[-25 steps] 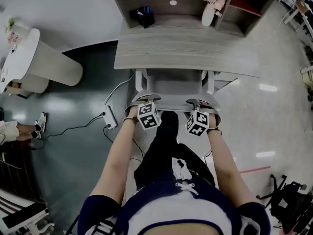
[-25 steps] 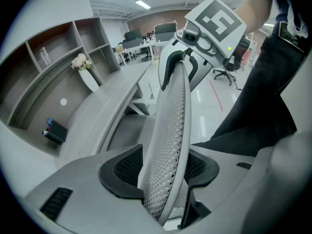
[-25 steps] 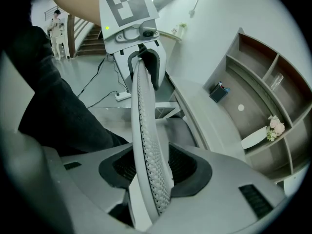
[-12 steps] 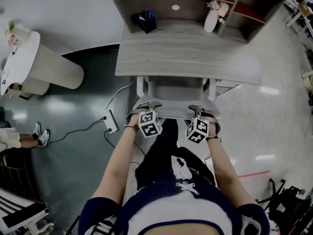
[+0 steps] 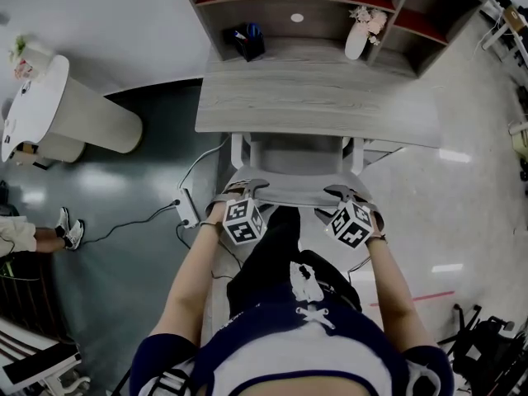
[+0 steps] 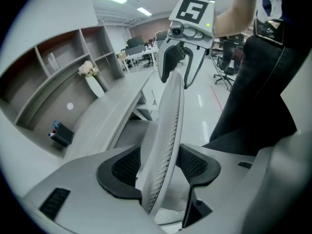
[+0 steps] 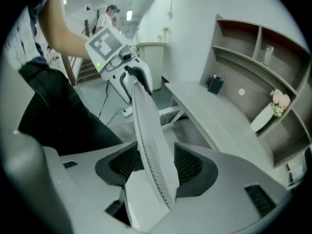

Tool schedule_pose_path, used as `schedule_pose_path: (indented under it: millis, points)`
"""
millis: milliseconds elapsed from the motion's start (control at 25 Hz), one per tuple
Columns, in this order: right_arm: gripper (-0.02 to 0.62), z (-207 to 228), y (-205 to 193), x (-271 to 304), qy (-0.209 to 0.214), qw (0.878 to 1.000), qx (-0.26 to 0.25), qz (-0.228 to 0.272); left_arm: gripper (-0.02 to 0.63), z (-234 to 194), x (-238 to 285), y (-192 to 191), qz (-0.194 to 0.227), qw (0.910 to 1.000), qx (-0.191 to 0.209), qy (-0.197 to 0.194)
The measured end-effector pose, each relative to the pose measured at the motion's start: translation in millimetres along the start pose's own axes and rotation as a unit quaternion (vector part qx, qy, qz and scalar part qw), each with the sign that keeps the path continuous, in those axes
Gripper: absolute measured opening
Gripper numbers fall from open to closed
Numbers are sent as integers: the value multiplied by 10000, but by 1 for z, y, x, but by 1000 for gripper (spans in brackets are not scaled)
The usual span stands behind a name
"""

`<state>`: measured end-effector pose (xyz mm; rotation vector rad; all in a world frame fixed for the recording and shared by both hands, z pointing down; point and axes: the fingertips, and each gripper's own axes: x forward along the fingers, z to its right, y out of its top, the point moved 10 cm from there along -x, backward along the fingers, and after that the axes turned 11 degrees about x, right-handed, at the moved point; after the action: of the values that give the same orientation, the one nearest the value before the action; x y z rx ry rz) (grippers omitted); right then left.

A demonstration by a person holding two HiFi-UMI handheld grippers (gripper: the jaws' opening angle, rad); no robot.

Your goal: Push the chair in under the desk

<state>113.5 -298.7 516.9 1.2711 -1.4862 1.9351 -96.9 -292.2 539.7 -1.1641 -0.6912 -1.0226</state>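
The white mesh chair (image 5: pixel 290 190) stands with its seat tucked beneath the grey wooden desk (image 5: pixel 318 97); its backrest top edge faces me. My left gripper (image 5: pixel 247 190) straddles the left end of that edge, my right gripper (image 5: pixel 343 195) the right end. In the left gripper view the chair back (image 6: pixel 168 130) runs between the jaws of the left gripper (image 6: pixel 158 167), which are opening, with a gap at the pads. In the right gripper view the chair back (image 7: pixel 148 140) passes between the jaws of the right gripper (image 7: pixel 153 167), also opening and loose around it.
A shelf unit behind the desk holds a white vase (image 5: pixel 356 38) and a black pen holder (image 5: pixel 246 38). A power strip (image 5: pixel 188 205) with cables lies on the floor left of the chair. A white curved counter (image 5: pixel 58 110) stands far left, with a person's feet (image 5: pixel 68 221) nearby.
Both grippers have drawn slightly back toward me and apart along the backrest edge, and their jaws have widened. The chair stays tucked against the desk.
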Motion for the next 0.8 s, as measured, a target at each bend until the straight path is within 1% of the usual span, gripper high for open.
schedule_pose_path:
  millis: [80, 120, 160, 200, 240, 280, 320, 360, 400, 440, 480, 560, 680, 760, 800]
  points:
    - [215, 7, 6, -22, 16, 9963, 547, 657, 246, 0, -17, -1, 215, 9995, -195, 132]
    - [215, 10, 10, -33, -17, 9913, 833, 1018, 247, -1, -27, -2, 342, 9985, -349, 243]
    - [214, 14, 14, -43, -73, 9849, 1074, 1356, 247, -4, -36, -2, 495, 9964, -533, 431]
    - [213, 17, 19, -50, -157, 9783, 1238, 1656, 229, -8, -46, -2, 690, 9922, -761, 700]
    - [213, 18, 24, -56, -273, 9723, 1322, 1908, 187, -14, -55, -2, 923, 9852, -1028, 1012]
    - [213, 18, 29, -60, -423, 9672, 1341, 2115, 144, -20, -65, -1, 1181, 9755, -1307, 1315]
    - [209, 17, 33, -63, -599, 9625, 1329, 2288, 113, -26, -75, 2, 1447, 9643, -1559, 1577]
    - [189, 15, 38, -66, -784, 9575, 1315, 2444, 87, -32, -83, 5, 1702, 9530, -1761, 1784]
    - [144, 13, 42, -69, -956, 9519, 1318, 2596, 50, -36, -91, 9, 1920, 9427, -1921, 1936]
    - [85, 10, 45, -71, -1096, 9457, 1342, 2752, 29, -39, -98, 13, 2086, 9342, -2045, 2046]
    - [61, 7, 49, -74, -1192, 9392, 1384, 2907, 23, -42, -103, 19, 2198, 9277, -2130, 2140]
    - [46, 2, 55, -80, -1261, 9269, 1505, 3198, 9, -44, -112, 31, 2281, 9185, -2207, 2357]
    - [31, -6, 64, -88, -1195, 9098, 1741, 3573, 9, -42, -120, 51, 2342, 9059, -2298, 2677]
    - [25, -13, 70, -94, -1075, 8995, 1909, 3779, 9, -37, -124, 64, 2489, 8980, -2386, 2731]
    - [21, -17, 72, -97, -1038, 8947, 1969, 3872, 8, -34, -126, 71, 2578, 8955, -2410, 2712]
